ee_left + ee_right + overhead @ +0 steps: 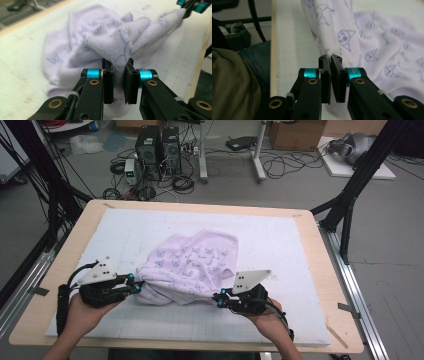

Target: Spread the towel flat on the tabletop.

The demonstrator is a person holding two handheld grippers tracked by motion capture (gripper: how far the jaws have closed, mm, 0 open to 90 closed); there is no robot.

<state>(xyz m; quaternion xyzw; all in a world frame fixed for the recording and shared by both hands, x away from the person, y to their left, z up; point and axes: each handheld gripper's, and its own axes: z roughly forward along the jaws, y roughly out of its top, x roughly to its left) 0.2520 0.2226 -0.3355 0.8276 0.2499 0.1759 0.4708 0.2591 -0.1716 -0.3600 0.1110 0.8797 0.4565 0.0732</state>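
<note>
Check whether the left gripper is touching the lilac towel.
Touching. In the left gripper view, the left gripper has its jaws clamped on a bunched fold of the lilac towel.

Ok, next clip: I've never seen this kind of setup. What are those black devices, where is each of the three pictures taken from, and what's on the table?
No robot here: a person holds a hand-operated two-jaw gripper in each hand. The high view looks down on the table from above the person's side. It shows the left gripper and the right gripper. The other two pictures come from small cameras riding on each gripper, looking along its black jaws.

On the wooden table lies a white padded mat, and on it a crumpled pale lilac towel printed with little cartoon faces. Each gripper is shut on a fold of that towel: the left gripper view shows a thick bunch pinched, the right gripper view a thin edge.
</note>
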